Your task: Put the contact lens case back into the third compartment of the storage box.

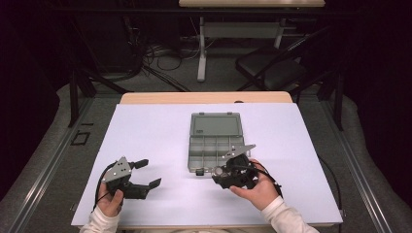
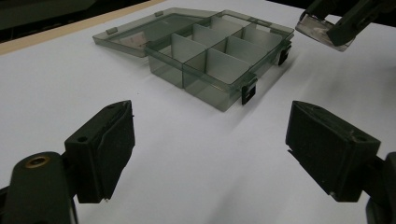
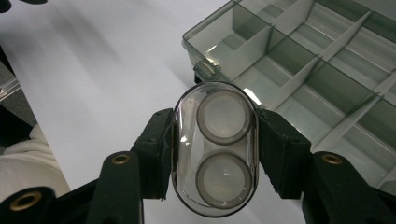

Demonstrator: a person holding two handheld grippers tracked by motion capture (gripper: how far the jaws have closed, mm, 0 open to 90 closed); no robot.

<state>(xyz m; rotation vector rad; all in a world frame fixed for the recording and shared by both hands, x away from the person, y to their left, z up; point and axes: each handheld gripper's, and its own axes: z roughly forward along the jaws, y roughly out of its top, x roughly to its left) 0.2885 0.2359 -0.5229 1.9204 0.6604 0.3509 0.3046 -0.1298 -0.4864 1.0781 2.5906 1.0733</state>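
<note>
A grey compartment box (image 1: pixel 215 141), lid open, is seen on the white desk (image 1: pixel 145 131). A clear oval case (image 3: pixel 215 149) with two round inserts is clamped by the right claw (image 3: pixel 215 154) beside the box's near corner. The left claw (image 2: pixel 210 149) is held open, apart.

No readable text, labels, brands, numbers, signs anywhere.

White-covered table (image 1: pixel 145 131); open grey compartment box (image 1: pixel 214 145) lies on it, near middle, lid flat behind.
</note>
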